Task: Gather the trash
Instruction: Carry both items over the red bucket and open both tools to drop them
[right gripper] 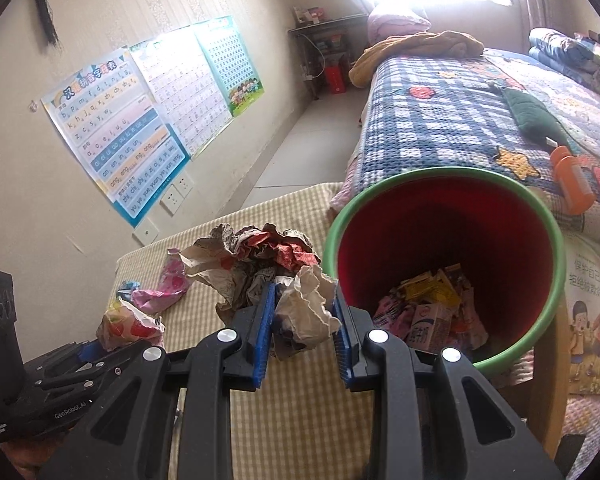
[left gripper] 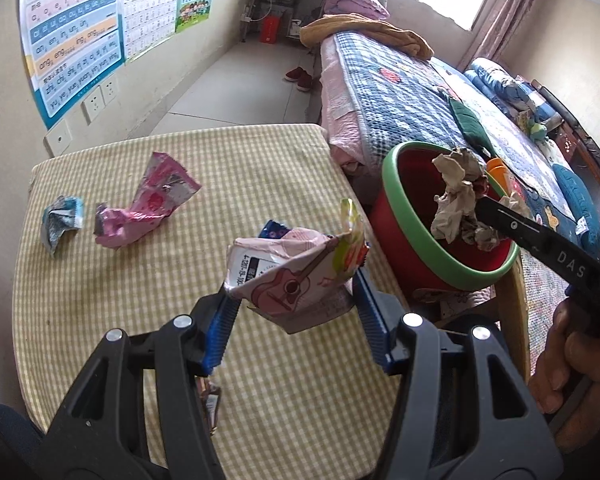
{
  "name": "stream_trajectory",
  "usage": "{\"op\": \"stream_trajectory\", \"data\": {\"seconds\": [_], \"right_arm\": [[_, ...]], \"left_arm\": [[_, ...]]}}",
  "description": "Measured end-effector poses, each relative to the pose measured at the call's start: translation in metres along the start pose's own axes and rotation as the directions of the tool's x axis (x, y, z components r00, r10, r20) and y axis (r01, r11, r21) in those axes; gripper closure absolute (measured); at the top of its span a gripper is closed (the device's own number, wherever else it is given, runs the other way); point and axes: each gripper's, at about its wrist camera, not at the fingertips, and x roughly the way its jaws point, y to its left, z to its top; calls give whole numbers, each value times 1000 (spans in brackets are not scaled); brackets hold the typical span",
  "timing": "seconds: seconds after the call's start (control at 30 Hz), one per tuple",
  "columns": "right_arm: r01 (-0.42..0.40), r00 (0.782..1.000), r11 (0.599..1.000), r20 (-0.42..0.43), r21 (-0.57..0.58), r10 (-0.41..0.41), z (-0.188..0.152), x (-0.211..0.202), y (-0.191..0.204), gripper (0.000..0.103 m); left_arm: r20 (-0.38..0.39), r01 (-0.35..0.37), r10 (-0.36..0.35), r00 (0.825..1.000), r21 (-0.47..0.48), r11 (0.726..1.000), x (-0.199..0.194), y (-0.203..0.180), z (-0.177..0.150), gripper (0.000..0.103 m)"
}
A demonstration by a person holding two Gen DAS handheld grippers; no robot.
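Observation:
My left gripper (left gripper: pixel 296 292) is shut on a crumpled pink wrapper with a guitar print (left gripper: pixel 288 276), held above the checked table (left gripper: pixel 140 280). My right gripper (right gripper: pixel 304 304) is shut on a wad of crumpled paper (right gripper: pixel 260 264), which the left wrist view (left gripper: pixel 460 204) shows over the rim of the red bin with a green rim (left gripper: pixel 428 240). The bin (right gripper: pixel 444 240) stands at the table's right edge and holds several wrappers and cartons (right gripper: pixel 428 312). A pink wrapper (left gripper: pixel 148 204) and a small blue-white wrapper (left gripper: pixel 62 220) lie on the table at the left.
A bed with a blue checked quilt (left gripper: pixel 412 92) runs behind the bin. An orange bottle (right gripper: pixel 572 180) lies on the bed. Wall posters (left gripper: pixel 76 36) and sockets (left gripper: pixel 100 96) are at the left. A picture book (right gripper: pixel 592 312) lies at the right.

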Motion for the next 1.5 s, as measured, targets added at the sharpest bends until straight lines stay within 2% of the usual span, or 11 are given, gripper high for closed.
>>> {"op": "stream_trajectory", "data": {"seconds": [0.43,0.7,0.9,0.93,0.97,1.0,1.07,1.3,1.37,1.5], "right_arm": [[104,993,990,36,99,-108,11,-12,-80,77],[138,987,978,62,155,-149,25,-14,-115,76],[165,980,975,84,146,-179,40,-18,-130,72],[168,980,975,82,143,-181,42,-17,-132,65],[172,979,975,88,142,-185,44,-18,-133,57],[175,977,974,95,143,-190,45,-19,-135,54],[176,976,974,106,142,-192,47,-21,-135,46],[174,976,974,105,142,-190,42,-22,-127,33],[173,977,976,105,131,-187,40,-24,-120,24],[169,978,981,105,98,-179,37,-29,-102,16]], "left_arm": [[-12,101,-100,995,125,987,41,-85,45,49],[-33,148,-145,989,184,972,67,-132,69,49],[-51,178,-172,984,202,963,84,-157,78,48],[-56,181,-173,983,204,962,87,-160,78,47],[-59,183,-174,983,207,961,88,-161,77,42],[-58,182,-174,983,209,961,88,-161,76,34],[-60,178,-169,984,209,962,89,-160,72,28],[-54,143,-136,989,156,977,78,-131,62,13],[-39,126,-122,992,141,982,71,-123,62,10],[-19,99,-97,995,121,988,55,-107,62,6]]}}
